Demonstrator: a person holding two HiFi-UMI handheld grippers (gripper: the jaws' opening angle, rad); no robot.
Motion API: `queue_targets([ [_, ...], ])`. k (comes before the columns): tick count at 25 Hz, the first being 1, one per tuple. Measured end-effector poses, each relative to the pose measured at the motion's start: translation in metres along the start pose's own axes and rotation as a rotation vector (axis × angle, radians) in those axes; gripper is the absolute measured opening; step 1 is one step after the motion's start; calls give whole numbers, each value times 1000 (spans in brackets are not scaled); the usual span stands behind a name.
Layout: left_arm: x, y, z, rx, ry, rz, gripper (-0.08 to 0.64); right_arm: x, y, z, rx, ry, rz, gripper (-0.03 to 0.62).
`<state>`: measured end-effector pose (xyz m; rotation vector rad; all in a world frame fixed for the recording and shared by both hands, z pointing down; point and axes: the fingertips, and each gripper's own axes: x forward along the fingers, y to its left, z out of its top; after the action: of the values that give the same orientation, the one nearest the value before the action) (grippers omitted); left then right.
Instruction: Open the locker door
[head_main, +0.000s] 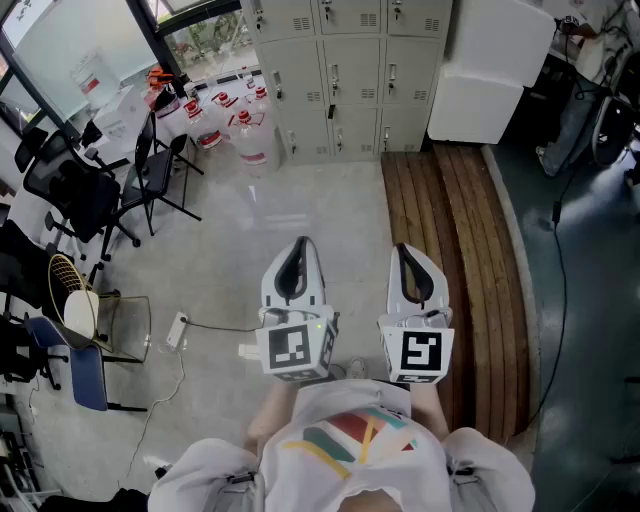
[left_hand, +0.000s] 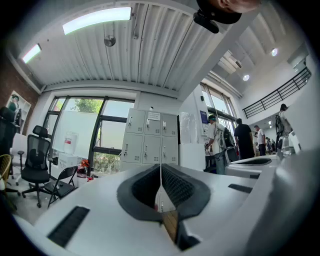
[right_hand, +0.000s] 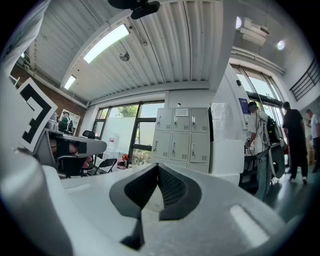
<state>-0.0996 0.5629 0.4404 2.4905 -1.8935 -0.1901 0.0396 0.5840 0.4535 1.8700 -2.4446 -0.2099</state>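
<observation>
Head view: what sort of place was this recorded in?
Probably an open office or lab hall: a bank of grey metal lockers, office chairs at the left, and large water jugs standing beside the lockers.

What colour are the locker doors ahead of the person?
Pale grey. The locker doors show best in the right gripper view.

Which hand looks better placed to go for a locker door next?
Left, barely. Both the left hand-held gripper and right hand-held gripper are shut, empty and far from the lockers; white boxes crowd the lockers' right side.
</observation>
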Motion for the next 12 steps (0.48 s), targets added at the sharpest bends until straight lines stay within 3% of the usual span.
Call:
queue_targets([
  [12, -1, 3, 13, 32, 3, 14, 18, 2, -5, 2, 40, -7, -3, 3],
])
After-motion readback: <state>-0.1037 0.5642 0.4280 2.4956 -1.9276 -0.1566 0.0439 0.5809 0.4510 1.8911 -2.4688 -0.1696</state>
